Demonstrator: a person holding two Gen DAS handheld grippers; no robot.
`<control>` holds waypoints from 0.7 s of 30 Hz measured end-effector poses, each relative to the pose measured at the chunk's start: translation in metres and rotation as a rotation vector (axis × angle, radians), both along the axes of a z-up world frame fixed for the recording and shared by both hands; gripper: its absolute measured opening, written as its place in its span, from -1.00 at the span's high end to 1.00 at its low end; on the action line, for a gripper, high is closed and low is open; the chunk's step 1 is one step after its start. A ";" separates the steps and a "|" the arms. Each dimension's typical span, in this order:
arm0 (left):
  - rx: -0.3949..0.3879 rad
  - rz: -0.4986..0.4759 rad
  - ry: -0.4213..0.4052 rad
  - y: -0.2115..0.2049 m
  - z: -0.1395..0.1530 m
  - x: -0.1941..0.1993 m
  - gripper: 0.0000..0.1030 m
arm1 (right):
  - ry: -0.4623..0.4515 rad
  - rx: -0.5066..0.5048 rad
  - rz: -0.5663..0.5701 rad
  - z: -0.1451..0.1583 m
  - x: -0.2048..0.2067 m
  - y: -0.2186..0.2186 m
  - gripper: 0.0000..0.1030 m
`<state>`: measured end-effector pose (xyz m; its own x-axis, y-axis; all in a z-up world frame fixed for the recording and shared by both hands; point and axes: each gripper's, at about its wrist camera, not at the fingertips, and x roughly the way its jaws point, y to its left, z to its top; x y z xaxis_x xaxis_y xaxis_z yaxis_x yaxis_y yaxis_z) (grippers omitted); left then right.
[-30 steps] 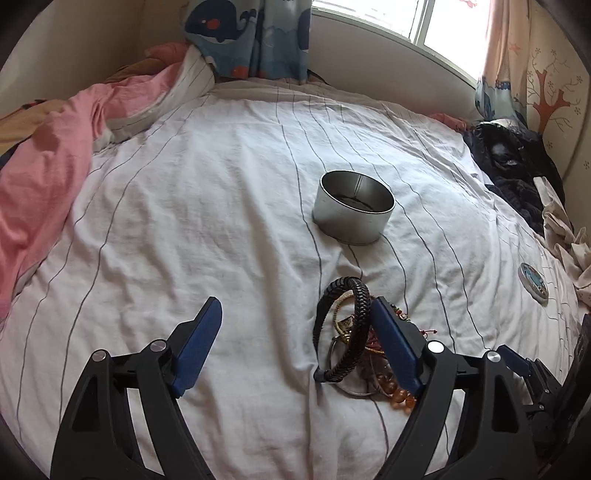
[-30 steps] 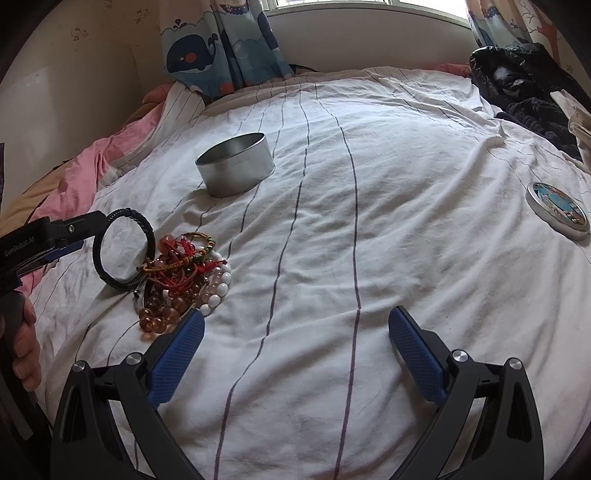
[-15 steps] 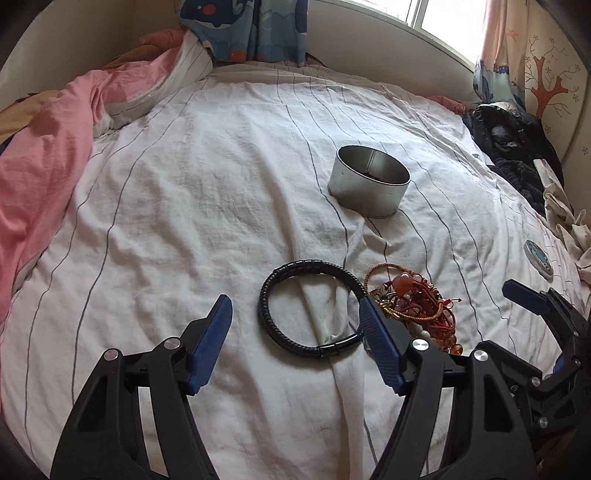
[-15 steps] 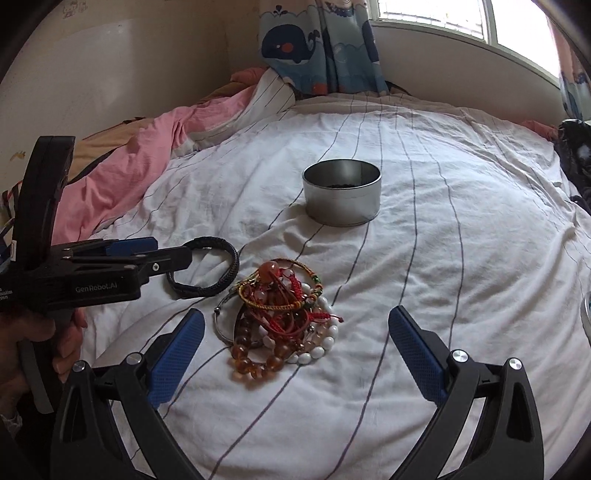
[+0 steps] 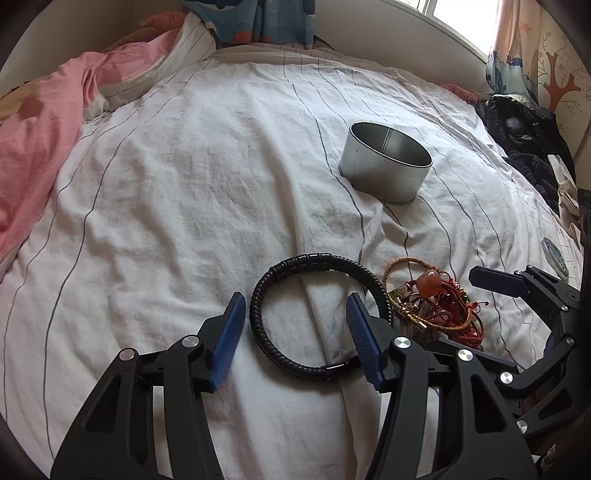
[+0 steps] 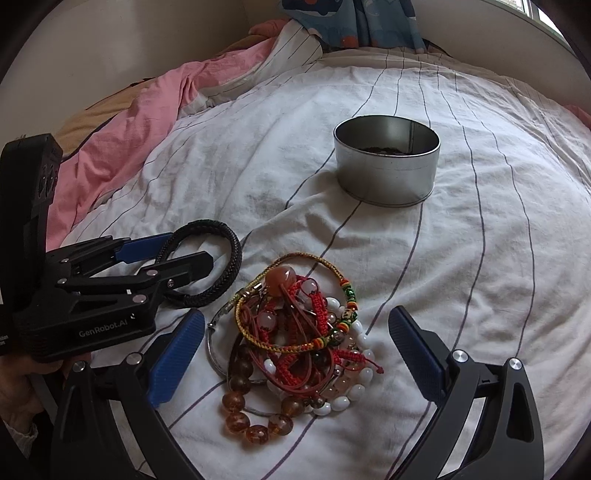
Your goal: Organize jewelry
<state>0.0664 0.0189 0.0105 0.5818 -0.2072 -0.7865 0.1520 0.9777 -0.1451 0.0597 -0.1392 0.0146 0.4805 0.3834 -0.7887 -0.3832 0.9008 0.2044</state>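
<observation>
A black braided bracelet (image 5: 314, 258) (image 6: 229, 266) lies flat on the striped white sheet, just left of a tangled pile of bead and cord bracelets (image 5: 436, 302) (image 6: 303, 332). My left gripper (image 5: 295, 332) (image 6: 184, 254) hovers low over the black bracelet. Its jaws are closing around the ring's left arc, with the right pad inside the ring and neither pad pressing on it. My right gripper (image 6: 295, 354) stands open with the pile just ahead of its blue fingers (image 5: 495, 282). An open silver tin (image 5: 384, 173) (image 6: 386, 173) sits farther back with something dark at its bottom.
A pink blanket (image 5: 37, 129) (image 6: 129, 129) is bunched along the left of the bed. Dark clothes (image 5: 524, 136) lie at the right edge, and a small round lid (image 5: 554, 254) rests near them. A whale-print curtain (image 6: 354, 22) hangs at the back.
The black bracelet went from standing against my left gripper's right finger to lying flat. The left gripper sank and its jaws narrowed. The right gripper swung left over the pile.
</observation>
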 end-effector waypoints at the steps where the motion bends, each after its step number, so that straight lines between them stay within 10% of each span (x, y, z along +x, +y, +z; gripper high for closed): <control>1: 0.007 0.001 -0.003 -0.001 0.000 0.000 0.01 | 0.011 0.024 0.006 -0.001 0.001 -0.001 -0.85; 9: -0.018 0.022 -0.008 0.008 0.001 0.000 0.42 | 0.100 0.322 -0.094 0.006 0.016 -0.048 -0.79; 14: 0.002 0.008 -0.020 0.004 0.001 -0.001 0.44 | 0.082 0.187 -0.155 0.005 0.027 -0.046 0.19; 21: 0.035 -0.002 -0.018 -0.001 -0.002 0.000 0.44 | 0.060 0.016 -0.114 -0.012 0.028 -0.028 0.49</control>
